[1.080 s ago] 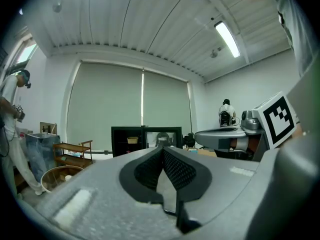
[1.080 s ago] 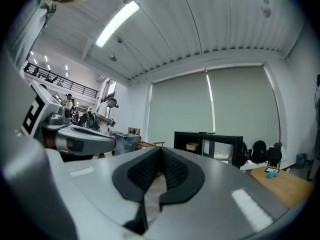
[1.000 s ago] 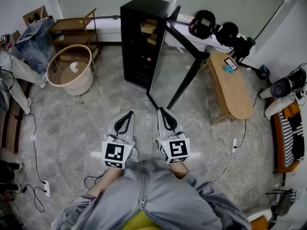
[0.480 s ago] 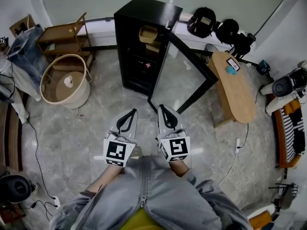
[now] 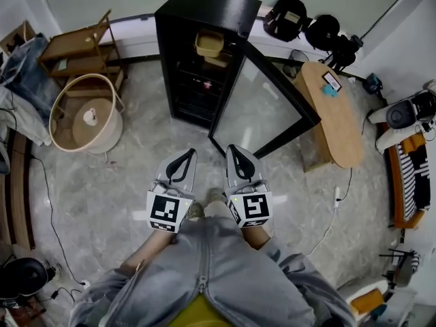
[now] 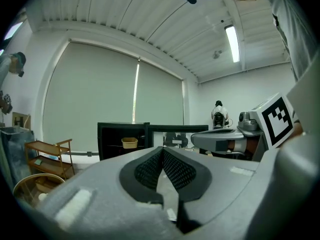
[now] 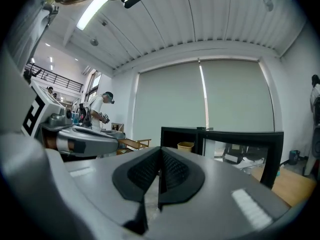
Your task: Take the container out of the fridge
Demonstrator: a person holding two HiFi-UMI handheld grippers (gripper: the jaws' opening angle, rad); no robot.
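Note:
A black fridge (image 5: 204, 12) stands ahead with its glass door (image 5: 262, 107) swung open to the right. A yellow container (image 5: 210, 43) sits on its top shelf; it also shows small in the left gripper view as the yellow container (image 6: 129, 142) and in the right gripper view as the yellow container (image 7: 185, 146). My left gripper (image 5: 184, 157) and right gripper (image 5: 234, 151) are side by side in front of the person's body, well short of the fridge. Both are shut with nothing between the jaws, as seen at the left gripper (image 6: 162, 150) and the right gripper (image 7: 160, 151).
A round beige basket (image 5: 85, 111) and a wooden rack (image 5: 75, 50) stand to the left of the fridge. A long wooden bench (image 5: 334, 111) lies to the right, with bags (image 5: 306, 26) behind it. Cables (image 5: 48, 203) trail over the marble floor at left.
The view has moved closer to the fridge, which now sits larger and further left in the head view. Both grippers keep their place side by side and stay shut.

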